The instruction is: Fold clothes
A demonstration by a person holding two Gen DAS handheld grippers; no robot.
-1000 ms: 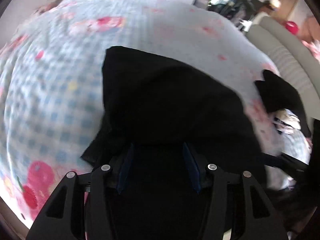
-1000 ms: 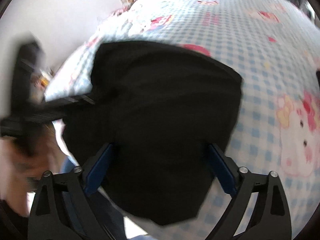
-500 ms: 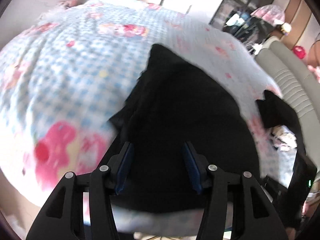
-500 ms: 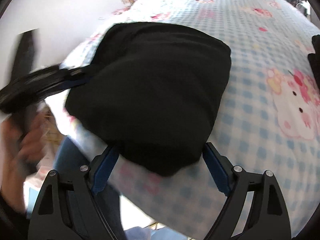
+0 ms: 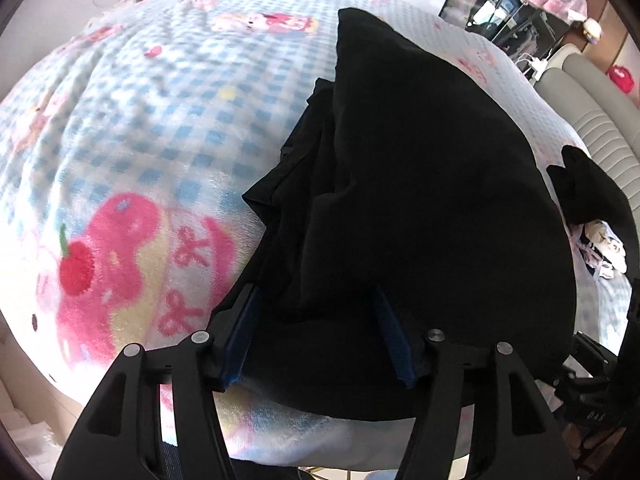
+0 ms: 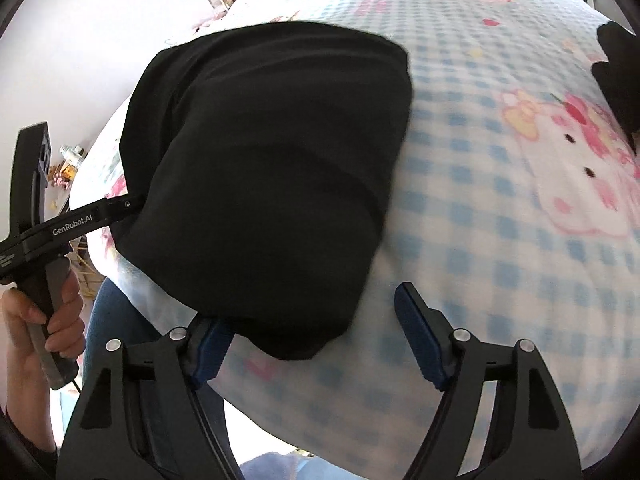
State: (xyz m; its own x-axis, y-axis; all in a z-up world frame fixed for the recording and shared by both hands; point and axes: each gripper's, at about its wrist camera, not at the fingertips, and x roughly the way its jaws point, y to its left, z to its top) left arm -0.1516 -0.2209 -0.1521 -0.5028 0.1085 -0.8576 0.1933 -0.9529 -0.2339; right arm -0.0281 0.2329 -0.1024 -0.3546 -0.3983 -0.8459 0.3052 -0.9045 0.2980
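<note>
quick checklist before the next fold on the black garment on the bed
1. Black garment lies on the checked blanket, near its front edge: ok.
2. Left gripper jaws opening, black cloth between them; whether the pads press it: cannot tell.
3. Right gripper jaws closing, garment's near corner between them, one pad clear of the cloth: not ok for lifting yet.
4. Garment smooth: not ok, loose layers bunch along its left side in the left wrist view.
5. Second dark item lies apart from the fold: ok.
</note>
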